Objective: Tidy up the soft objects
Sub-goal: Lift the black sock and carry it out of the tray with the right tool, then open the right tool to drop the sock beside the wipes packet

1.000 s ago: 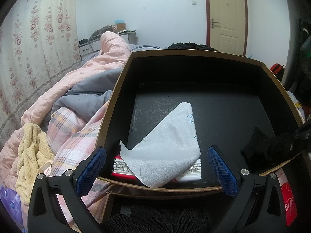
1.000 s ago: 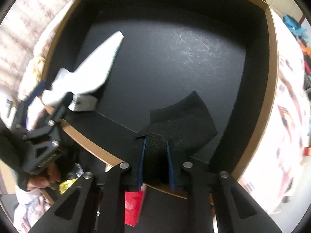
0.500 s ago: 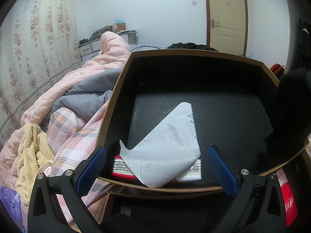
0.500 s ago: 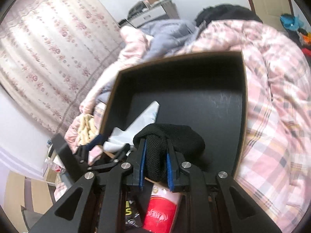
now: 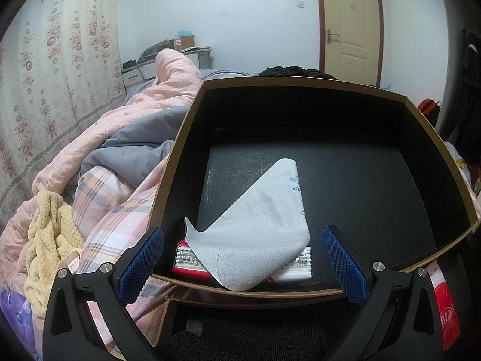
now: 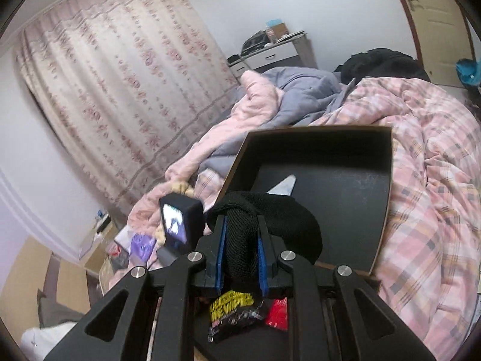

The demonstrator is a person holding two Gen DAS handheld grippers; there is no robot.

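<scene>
Black sock (image 6: 264, 225) lifted out by right hand-held gripper (image 6: 240, 255) | box (image 5: 192, 138): grey cloth (image 5: 255, 225)

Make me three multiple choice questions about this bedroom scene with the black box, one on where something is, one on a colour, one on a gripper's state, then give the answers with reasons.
1. Where does the grey cloth lie?
A. Inside the black box
B. On the pink blanket
C. On the floor

2. What colour is the fabric item held by the right gripper?
A. Yellow
B. Black
C. Grey

3. How does the left gripper stand?
A. Shut on the cloth
B. Shut on nothing
C. Open, holding nothing

Answers: 1 A, the cloth rests on the box's floor near its front wall. 2 B, black knit shows between the blue pads. 3 C, its fingers stand wide apart, with nothing pinched between them.
</scene>
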